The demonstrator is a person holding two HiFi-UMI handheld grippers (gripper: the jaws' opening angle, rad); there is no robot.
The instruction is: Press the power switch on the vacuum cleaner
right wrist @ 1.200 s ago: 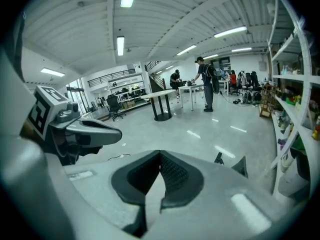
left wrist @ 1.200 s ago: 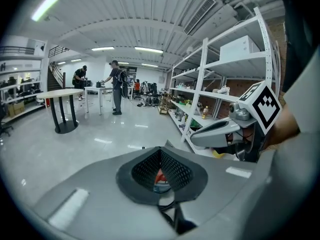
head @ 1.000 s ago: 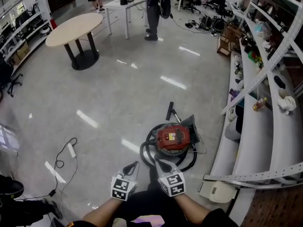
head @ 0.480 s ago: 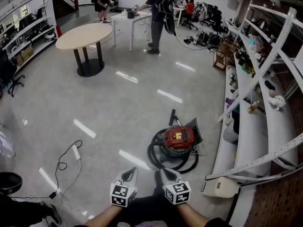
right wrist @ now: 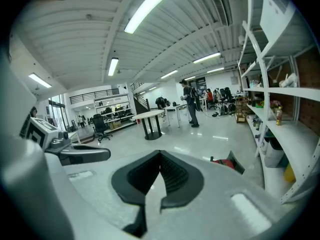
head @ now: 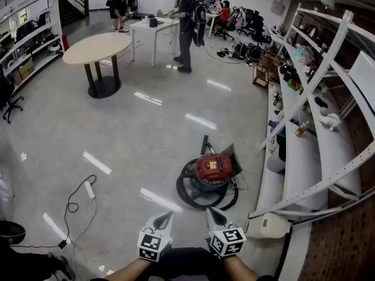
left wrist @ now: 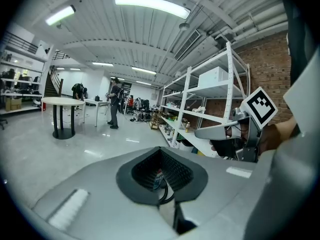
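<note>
Bright, even indoor lighting from long white fluorescent ceiling tubes [left wrist: 151, 5]. Streaked glare patches on glossy pale grey floor [head: 201, 120]. Faint, soft shadows only. Strong fisheye bending of white metal shelving [head: 316, 86] toward frame edges. Black vignette in both gripper views. Slight softness on near bodies of left gripper [left wrist: 164, 186] and right gripper [right wrist: 156, 184]; background sharp.

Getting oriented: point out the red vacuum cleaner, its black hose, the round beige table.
red vacuum cleaner [head: 214, 167], head view, red top.
black hose [head: 183, 193], head view, left loop.
round beige table [head: 96, 45], head view, tabletop.
</note>
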